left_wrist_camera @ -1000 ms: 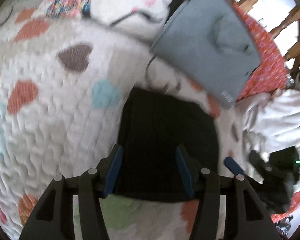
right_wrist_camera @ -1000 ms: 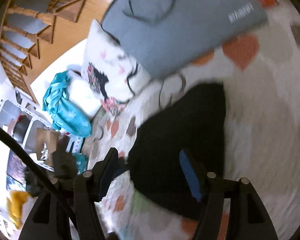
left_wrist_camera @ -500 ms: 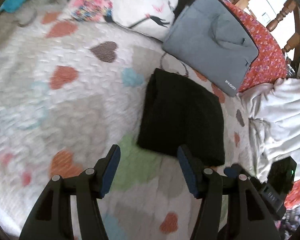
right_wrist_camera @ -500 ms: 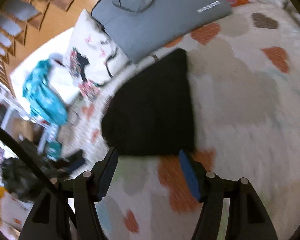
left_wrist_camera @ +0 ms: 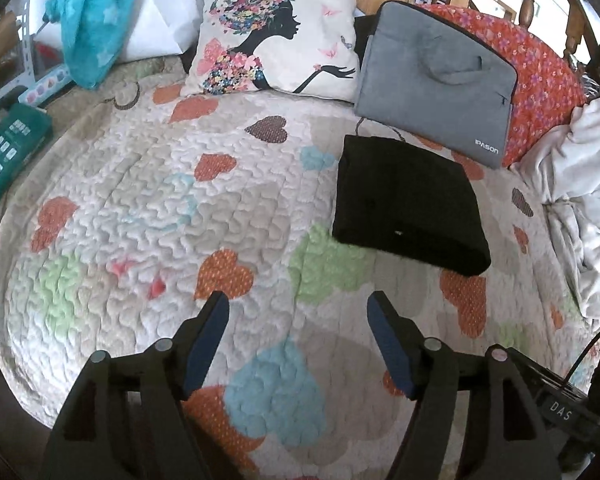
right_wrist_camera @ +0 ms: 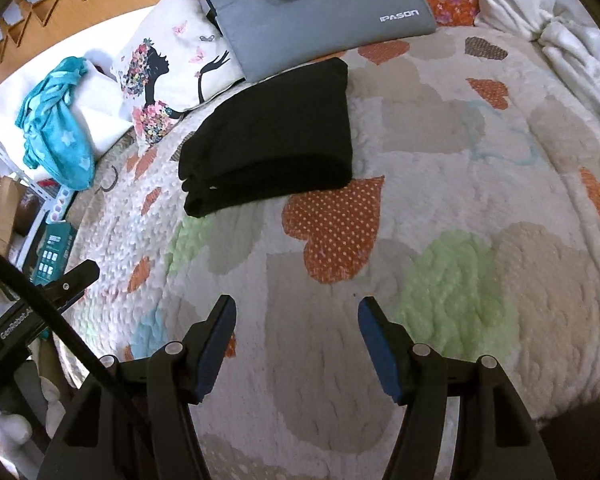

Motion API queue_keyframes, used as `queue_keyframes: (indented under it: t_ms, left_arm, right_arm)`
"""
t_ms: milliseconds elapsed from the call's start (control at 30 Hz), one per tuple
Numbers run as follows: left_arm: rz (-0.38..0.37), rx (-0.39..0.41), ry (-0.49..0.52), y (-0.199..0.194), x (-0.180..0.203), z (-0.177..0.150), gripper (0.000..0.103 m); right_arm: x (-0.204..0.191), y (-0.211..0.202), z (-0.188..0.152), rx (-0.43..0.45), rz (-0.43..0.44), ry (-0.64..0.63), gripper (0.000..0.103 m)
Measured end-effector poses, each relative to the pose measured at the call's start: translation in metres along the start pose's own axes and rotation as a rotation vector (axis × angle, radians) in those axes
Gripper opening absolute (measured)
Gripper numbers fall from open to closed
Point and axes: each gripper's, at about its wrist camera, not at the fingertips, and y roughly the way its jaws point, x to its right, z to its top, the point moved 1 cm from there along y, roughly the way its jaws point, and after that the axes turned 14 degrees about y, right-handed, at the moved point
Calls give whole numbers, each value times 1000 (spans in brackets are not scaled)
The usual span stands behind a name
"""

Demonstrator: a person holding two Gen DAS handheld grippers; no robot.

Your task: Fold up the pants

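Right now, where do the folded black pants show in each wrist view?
Left wrist: black pants right of centre, upper half, beyond the open left tongs.
Right wrist: black pants left of centre, upper half, beyond the open right tongs.
Shared landmark: the grey laptop bag, lying just past the pants' far edge in both.

The grey laptop bag (right_wrist_camera: 320,4) is cut off by the right wrist view's top edge; its near edge hides behind the folded black pants (right_wrist_camera: 272,136). The teal box (left_wrist_camera: 4,152) runs off the left wrist view's rim; its print is too small to read.
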Motion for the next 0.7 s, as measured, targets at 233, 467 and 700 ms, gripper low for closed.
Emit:
queue_keyframes:
  t_ms: [233, 467, 700]
  left_arm:
    - [43, 22, 47, -11, 8, -9, 71]
    - [45, 16, 69, -12, 8, -10, 71]
    - [54, 9, 68, -10, 8, -11, 71]
  right_arm:
    - [0, -1, -11, -10, -53, -3, 69]
    - [-10, 7, -18, -29, -79, -40, 69]
    - [-14, 18, -23, -58, -91, -57, 69]
